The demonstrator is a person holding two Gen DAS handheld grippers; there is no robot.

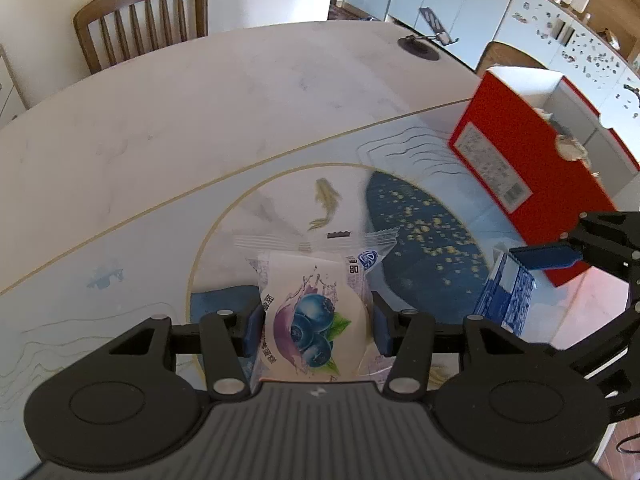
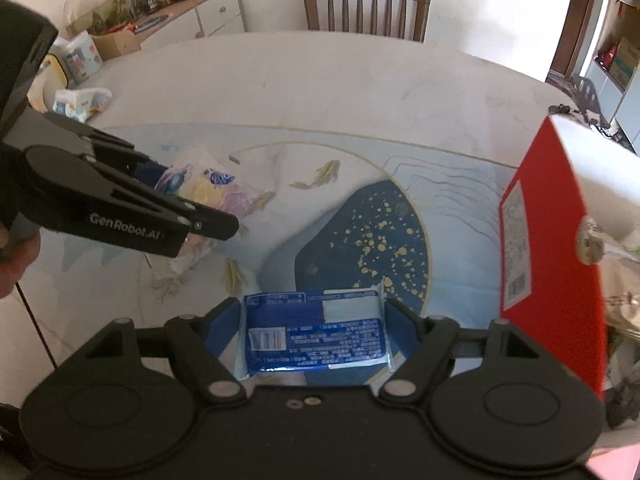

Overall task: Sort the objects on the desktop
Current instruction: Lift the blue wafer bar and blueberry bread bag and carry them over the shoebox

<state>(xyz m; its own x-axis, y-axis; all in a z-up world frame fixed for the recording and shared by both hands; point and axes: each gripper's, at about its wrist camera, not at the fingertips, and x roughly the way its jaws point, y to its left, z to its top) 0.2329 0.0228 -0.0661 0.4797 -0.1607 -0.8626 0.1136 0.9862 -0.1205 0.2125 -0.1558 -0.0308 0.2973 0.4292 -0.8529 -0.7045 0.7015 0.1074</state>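
My left gripper (image 1: 316, 330) is shut on a blueberry snack packet (image 1: 314, 320), a clear wrapper with a blueberry picture, held over the patterned mat. It also shows in the right wrist view (image 2: 208, 190) in the left gripper (image 2: 188, 200). My right gripper (image 2: 314, 334) is shut on a blue tissue packet (image 2: 316, 334) with a barcode label, low over the mat. The packet and right gripper show at the right of the left wrist view (image 1: 508, 296). A red open-top box (image 1: 524, 152) stands at the right; it also shows in the right wrist view (image 2: 552, 224).
A light mat with a dark blue gold-speckled patch (image 2: 360, 248) and fish drawings covers the near part of the white table (image 1: 200, 92). A wooden chair (image 2: 366, 8) stands behind the table. A plastic bag (image 2: 82, 100) lies at the table's left edge. A phone stand (image 1: 432, 32) sits at the far edge.
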